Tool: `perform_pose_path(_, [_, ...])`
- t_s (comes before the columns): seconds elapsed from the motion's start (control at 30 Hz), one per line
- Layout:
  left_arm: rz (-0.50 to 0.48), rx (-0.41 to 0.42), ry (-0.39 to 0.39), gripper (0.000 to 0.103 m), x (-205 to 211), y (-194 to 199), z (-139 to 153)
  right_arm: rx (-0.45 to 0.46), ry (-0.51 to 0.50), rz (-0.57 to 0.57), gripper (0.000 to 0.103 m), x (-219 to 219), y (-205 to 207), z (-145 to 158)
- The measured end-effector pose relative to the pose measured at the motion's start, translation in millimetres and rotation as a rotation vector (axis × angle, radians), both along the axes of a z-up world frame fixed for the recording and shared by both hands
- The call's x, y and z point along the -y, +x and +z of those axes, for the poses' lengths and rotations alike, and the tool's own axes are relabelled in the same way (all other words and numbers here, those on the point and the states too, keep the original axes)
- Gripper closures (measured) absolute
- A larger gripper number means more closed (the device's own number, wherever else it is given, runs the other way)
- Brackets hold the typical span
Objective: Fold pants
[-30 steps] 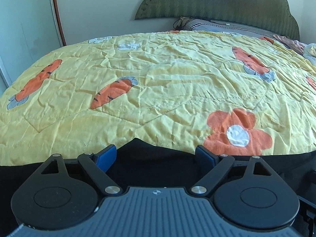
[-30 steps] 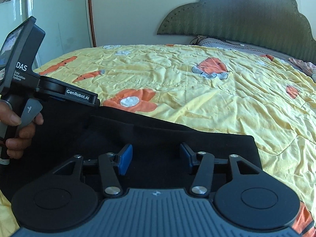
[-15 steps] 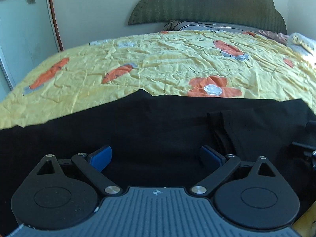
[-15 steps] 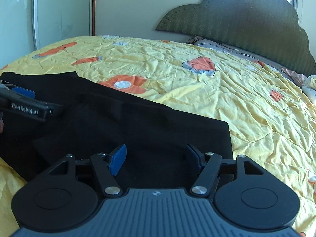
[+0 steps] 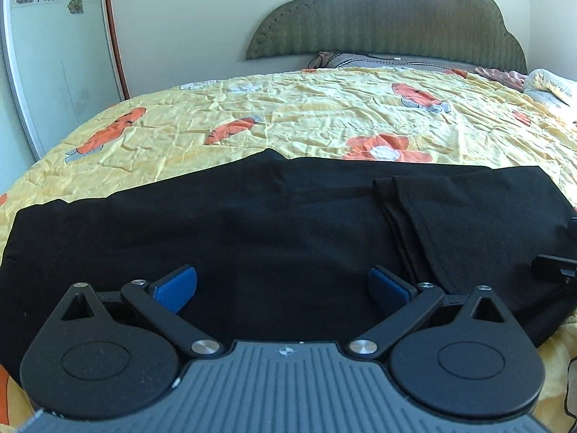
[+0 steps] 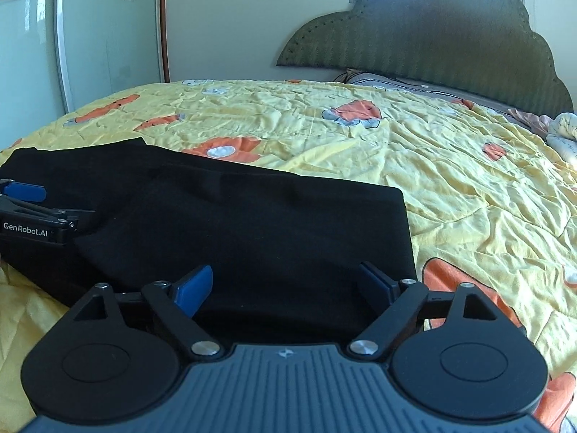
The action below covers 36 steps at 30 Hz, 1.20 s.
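Black pants (image 5: 252,231) lie flat across the near edge of a yellow quilt (image 5: 324,119), with one end folded over on the right (image 5: 468,209). My left gripper (image 5: 283,283) is open and empty, hovering above the middle of the pants. My right gripper (image 6: 285,283) is open and empty above the folded right part of the pants (image 6: 252,216), near their right edge. The left gripper also shows at the left edge of the right wrist view (image 6: 25,198).
The quilt has orange carrot and flower prints. A green padded headboard (image 5: 389,18) and pillows (image 5: 360,59) are at the far end. A glass sliding door (image 5: 47,54) stands at the left. Bundled bedding (image 5: 548,83) lies at the far right.
Both grippers have pulled back and up from the pants, staying open. More of the pants and the folded-over end now show in both views.
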<state>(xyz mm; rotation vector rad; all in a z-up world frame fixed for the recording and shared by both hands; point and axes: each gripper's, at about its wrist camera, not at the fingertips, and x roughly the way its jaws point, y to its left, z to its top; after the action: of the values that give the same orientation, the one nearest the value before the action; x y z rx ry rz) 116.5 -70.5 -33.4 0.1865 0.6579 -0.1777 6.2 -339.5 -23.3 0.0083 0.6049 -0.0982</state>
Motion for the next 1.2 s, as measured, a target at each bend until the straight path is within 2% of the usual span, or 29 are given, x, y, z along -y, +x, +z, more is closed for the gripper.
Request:
perform_pose_path(0.13, [0.004, 0.004, -0.002, 0.0, 0, -1, 0, -0.005, 0.004, -0.015, 0.0, 2, 0, -1])
perform_pose_path(0.43, [0.005, -0.005, -0.031, 0.0, -5, -8, 2, -0.008, -0.002, -0.043, 0.0, 0, -1, 2])
perform_pose_path(0.57, [0.006, -0.017, -0.056, 0.0, -13, -24, 5, 0.095, 0.015, -0.019, 0.0, -13, -14, 17])
perform_pose_path(0.6, [0.002, -0.02, -0.047, 0.0, -14, -27, 5, 0.085, 0.007, 0.005, 0.0, -17, -12, 18])
perform_pose_path(0.7, [-0.017, -0.015, -0.03, 0.0, -13, -31, 3, -0.041, -0.041, 0.038, 0.0, -25, 5, 3])
perform_pose_path(0.8, [-0.016, -0.019, -0.039, 0.0, -14, -30, 2, -0.046, 0.008, 0.035, 0.0, -19, 7, 2])
perform_pose_path(1.2, [-0.007, -0.01, -0.039, 0.0, -13, -31, 2, -0.041, -0.007, 0.027, 0.0, -26, 5, 0])
